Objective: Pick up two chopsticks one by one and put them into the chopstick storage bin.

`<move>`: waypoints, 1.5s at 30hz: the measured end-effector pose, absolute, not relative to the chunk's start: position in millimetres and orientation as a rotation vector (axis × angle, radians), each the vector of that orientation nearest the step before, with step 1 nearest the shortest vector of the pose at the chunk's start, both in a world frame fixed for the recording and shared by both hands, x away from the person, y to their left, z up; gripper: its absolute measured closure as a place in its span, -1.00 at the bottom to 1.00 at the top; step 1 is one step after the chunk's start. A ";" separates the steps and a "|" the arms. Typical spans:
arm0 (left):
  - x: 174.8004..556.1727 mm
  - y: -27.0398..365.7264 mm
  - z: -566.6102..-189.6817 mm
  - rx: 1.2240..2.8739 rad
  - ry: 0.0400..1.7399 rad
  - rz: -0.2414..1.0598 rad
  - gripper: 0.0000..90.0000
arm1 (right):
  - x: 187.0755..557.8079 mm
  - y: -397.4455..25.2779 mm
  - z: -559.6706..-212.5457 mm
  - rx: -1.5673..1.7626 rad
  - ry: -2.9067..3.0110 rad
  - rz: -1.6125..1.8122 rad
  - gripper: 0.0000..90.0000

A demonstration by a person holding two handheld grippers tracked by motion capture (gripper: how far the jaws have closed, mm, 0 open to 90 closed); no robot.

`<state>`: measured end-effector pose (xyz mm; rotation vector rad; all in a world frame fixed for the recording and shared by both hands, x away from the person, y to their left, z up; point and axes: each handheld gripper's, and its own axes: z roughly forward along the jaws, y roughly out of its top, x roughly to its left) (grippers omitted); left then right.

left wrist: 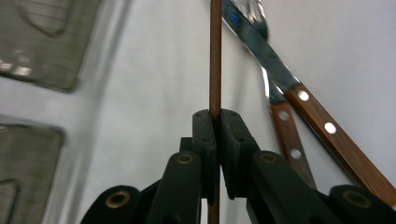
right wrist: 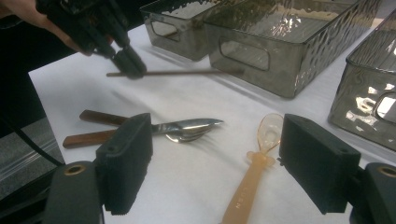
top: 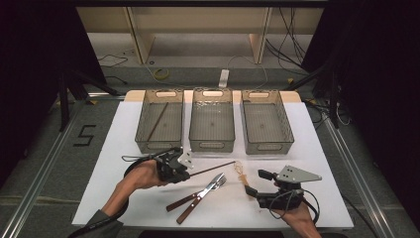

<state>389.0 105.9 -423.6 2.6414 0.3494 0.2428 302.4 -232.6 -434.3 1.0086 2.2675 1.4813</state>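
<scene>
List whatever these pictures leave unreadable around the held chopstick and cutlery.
- Thin brown wooden chopstick: left gripper view, far tip cut off by the top edge.
- Wooden-handled steel fork and knife: left gripper view, heads blurred and cropped.
- Translucent orange plastic spoon: right gripper view, handle end cut off by the bottom edge.

In your left gripper view the chopstick (left wrist: 215,56) runs off the top edge and its lower stretch is hidden between the closed jaws. The fork handles (left wrist: 322,126) are cut by the right edge, and the bins (left wrist: 42,42) at upper left are blurred. In your right gripper view the orange spoon (right wrist: 254,172) leaves the bottom edge.
</scene>
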 end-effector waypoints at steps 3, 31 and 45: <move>392.3 109.3 -418.2 2.585 0.438 0.276 0.87 | 302.3 -232.7 -434.3 1.009 2.267 1.482 -0.41; 422.5 155.2 -380.9 2.240 0.961 0.320 0.87 | 302.5 -232.8 -435.4 1.018 2.266 1.470 -0.41; 455.4 177.7 -371.4 2.156 1.104 0.345 0.88 | 303.6 -233.7 -436.8 1.031 2.265 1.466 -0.41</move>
